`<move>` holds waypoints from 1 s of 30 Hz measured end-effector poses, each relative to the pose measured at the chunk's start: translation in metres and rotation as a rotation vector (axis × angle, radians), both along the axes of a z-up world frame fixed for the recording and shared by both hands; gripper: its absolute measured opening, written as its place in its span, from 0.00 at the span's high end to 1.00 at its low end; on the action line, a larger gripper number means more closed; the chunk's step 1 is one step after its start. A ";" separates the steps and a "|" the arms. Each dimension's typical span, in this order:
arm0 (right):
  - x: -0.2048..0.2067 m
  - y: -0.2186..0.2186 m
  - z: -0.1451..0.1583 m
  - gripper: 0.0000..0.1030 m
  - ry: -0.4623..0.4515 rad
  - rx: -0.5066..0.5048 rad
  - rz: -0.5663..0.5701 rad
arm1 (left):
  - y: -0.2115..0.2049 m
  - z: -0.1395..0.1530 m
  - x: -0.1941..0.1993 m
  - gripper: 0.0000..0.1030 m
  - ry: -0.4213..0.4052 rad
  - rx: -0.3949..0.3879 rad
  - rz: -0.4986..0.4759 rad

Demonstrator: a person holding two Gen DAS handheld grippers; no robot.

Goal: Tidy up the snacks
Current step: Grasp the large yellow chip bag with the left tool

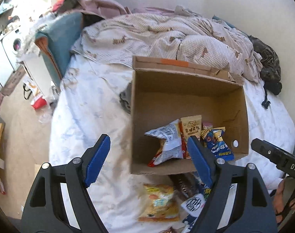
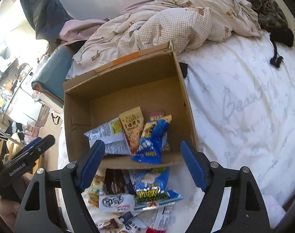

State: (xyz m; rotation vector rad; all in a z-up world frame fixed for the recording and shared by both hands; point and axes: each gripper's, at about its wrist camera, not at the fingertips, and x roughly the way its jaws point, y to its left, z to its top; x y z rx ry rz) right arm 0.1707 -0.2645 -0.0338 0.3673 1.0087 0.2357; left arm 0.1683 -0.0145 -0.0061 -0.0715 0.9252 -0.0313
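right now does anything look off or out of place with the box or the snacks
The blue snack packet is draped over the near wall of the cardboard box, half in and half out. Several more packets lie loose on the white sheet in front of the box, not yet packed.

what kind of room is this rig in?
Most likely a bedroom in a small flat. The cardboard box of snacks sits on a bed with a white printed sheet and a rumpled checked duvet; a washing machine shows at the far left of the left view.
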 end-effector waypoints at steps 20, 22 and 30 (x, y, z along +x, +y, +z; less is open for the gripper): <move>-0.069 -0.013 -0.006 0.20 0.060 0.079 -0.050 | 0.032 -0.010 -0.068 0.03 0.081 -0.049 0.059; -0.072 -0.012 -0.009 0.20 0.074 0.085 -0.054 | 0.038 -0.016 -0.069 0.03 0.115 -0.071 0.082; -0.070 -0.003 -0.020 0.20 0.117 0.076 -0.048 | 0.038 -0.067 -0.072 0.03 0.342 -0.123 0.110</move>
